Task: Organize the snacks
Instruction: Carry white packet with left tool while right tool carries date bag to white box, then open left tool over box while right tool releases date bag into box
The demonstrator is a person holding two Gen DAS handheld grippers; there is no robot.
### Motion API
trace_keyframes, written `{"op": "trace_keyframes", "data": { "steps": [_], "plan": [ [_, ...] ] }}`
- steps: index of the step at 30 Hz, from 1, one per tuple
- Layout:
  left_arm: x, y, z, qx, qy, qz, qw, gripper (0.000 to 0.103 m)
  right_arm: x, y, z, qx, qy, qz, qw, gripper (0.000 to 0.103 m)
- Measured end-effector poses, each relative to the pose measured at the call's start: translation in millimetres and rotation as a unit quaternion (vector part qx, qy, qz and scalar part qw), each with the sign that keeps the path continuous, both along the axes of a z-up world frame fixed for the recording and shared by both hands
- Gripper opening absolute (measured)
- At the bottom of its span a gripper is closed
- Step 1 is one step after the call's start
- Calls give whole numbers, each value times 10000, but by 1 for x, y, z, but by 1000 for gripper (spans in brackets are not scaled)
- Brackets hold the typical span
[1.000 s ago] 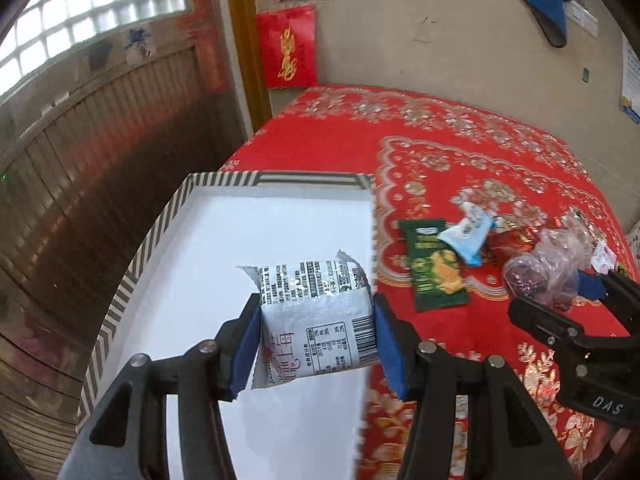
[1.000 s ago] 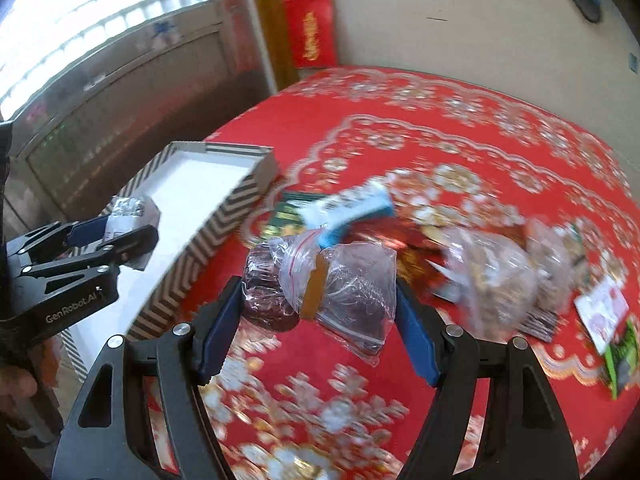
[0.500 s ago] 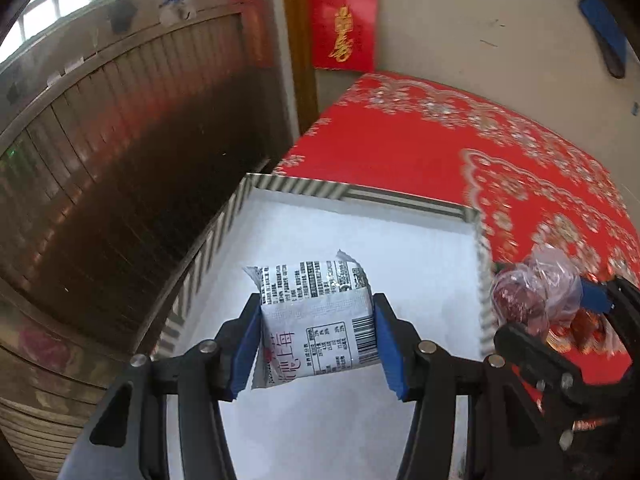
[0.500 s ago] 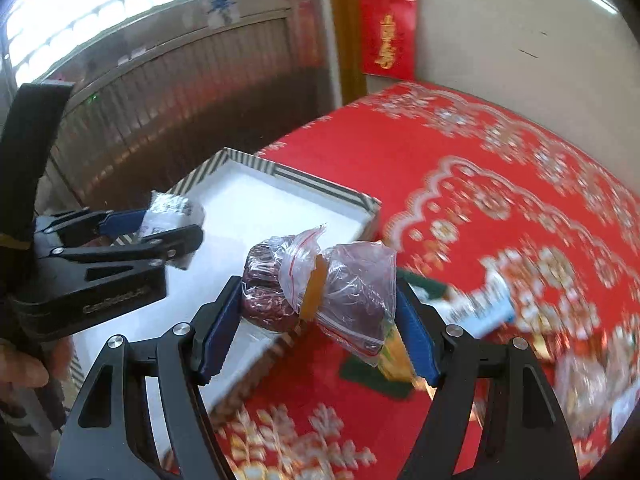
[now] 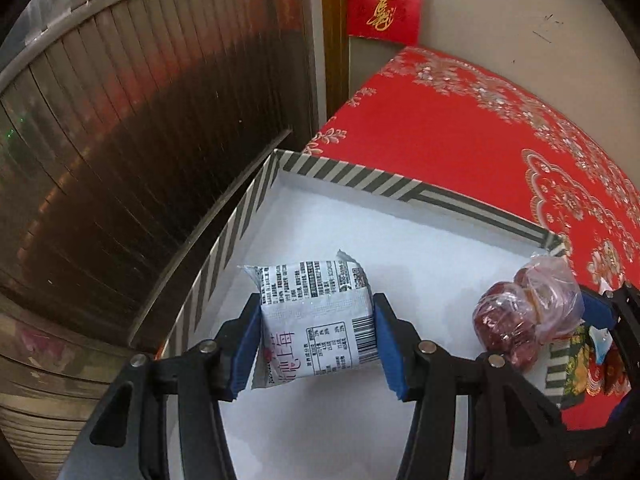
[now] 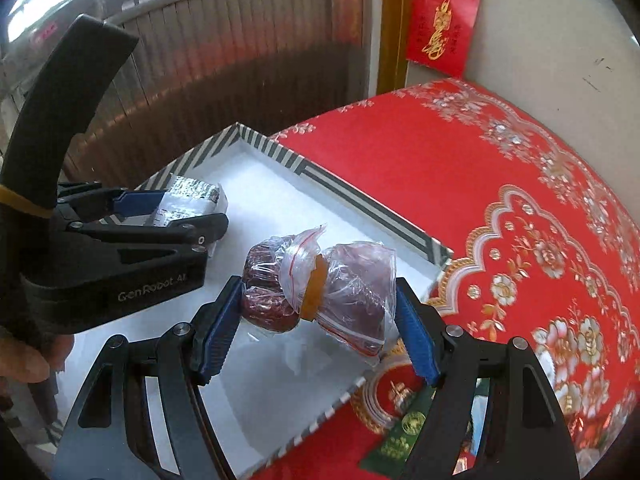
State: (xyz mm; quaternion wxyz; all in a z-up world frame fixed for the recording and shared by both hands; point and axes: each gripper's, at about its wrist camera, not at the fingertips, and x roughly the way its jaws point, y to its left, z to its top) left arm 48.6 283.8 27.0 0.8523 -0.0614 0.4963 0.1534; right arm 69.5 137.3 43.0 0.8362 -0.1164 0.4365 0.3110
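Observation:
My left gripper [image 5: 316, 336] is shut on a white snack packet [image 5: 316, 316] with printed text and a barcode, held over the white floor of a striped-rimmed box [image 5: 360, 182]. My right gripper [image 6: 318, 312] is shut on a clear plastic bag of dark red dates [image 6: 320, 288] tied with an orange band, above the box's right half [image 6: 280, 152]. In the left wrist view the date bag [image 5: 520, 316] hangs at the right, near the box's right wall. The right wrist view shows the left gripper [image 6: 180, 216] with its white packet [image 6: 188, 196] at the left.
The box sits at the left edge of a red patterned tablecloth [image 5: 460, 132]. A green snack packet [image 6: 400, 440] and other wrappers [image 5: 580, 364] lie on the cloth just right of the box. A ribbed wooden wall [image 5: 140, 120] stands to the left. A hand [image 6: 24, 360] holds the left gripper.
Both grippers have swung left from over the tablecloth to above the box, each keeping its snack. The pile of loose snacks has slid out to the right edge of both views.

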Motion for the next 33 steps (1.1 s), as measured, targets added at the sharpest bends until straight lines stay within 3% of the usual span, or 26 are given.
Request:
{"op": "trace_keyframes", "data": {
  "steps": [11, 12, 15, 19, 33],
  "plan": [
    [7, 3, -9, -35, 76, 96, 9999, 59, 10, 21, -16, -329, 98, 159, 9993, 74],
    [6, 4, -9, -53, 72, 109, 9999, 60, 10, 22, -16, -357, 71, 174, 9992, 74],
    [6, 8, -12, -127, 141, 183, 9997, 78, 11, 22, -16, -354, 110, 181, 9991, 74],
    [3, 11, -13, -278, 154, 237, 9992, 80, 5, 23, -15, -493, 75, 295, 9983, 75],
    [-43, -18, 30, -105, -468, 79, 9988, 96, -34, -34, 28, 292, -112, -64, 9995, 75]
  ]
}}
